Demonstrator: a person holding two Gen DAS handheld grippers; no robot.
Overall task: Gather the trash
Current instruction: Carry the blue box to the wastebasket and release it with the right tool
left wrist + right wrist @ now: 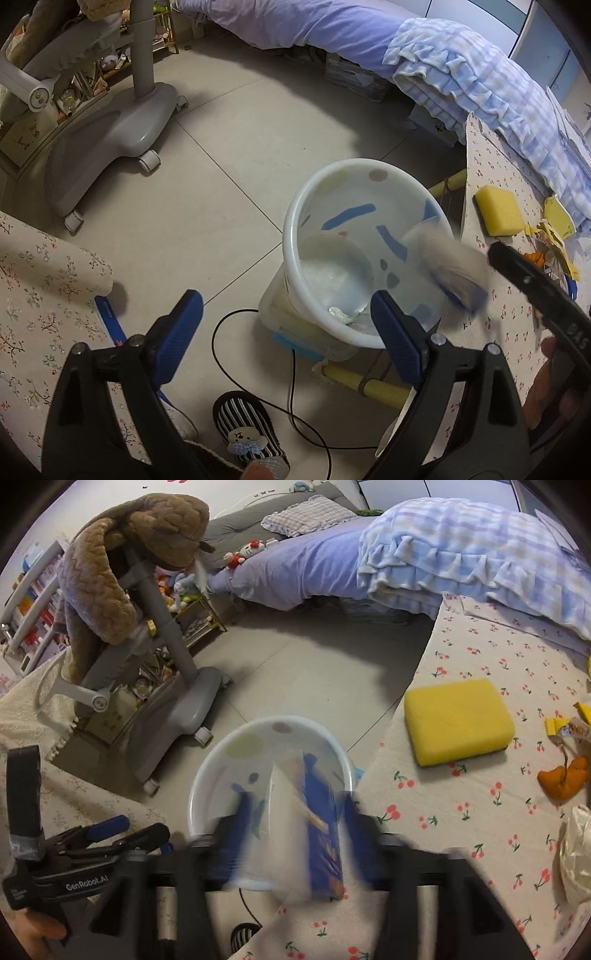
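Observation:
A white bin (pixel 365 254) with coloured patches stands on the floor beside the cherry-print table (pixel 495 321); it shows in the right wrist view (pixel 258 760) too. My left gripper (pixel 284 321) is open and empty, just left of the bin. My right gripper (pixel 295 823) is blurred and its jaws stand apart; a blue and white wrapper (pixel 314 834) hangs between them over the bin's rim, also blurred in the left wrist view (pixel 454 273). I cannot tell whether the fingers touch it. Orange peel (pixel 563 779) and yellow wrappers (pixel 557 229) lie on the table.
A yellow sponge (pixel 458 720) lies on the table. A grey wheeled chair base (pixel 110 125) stands on the tile floor to the left. A bed with a blue blanket (pixel 443 554) is behind. A black cable (pixel 291 373) and a striped slipper (pixel 247 428) lie below.

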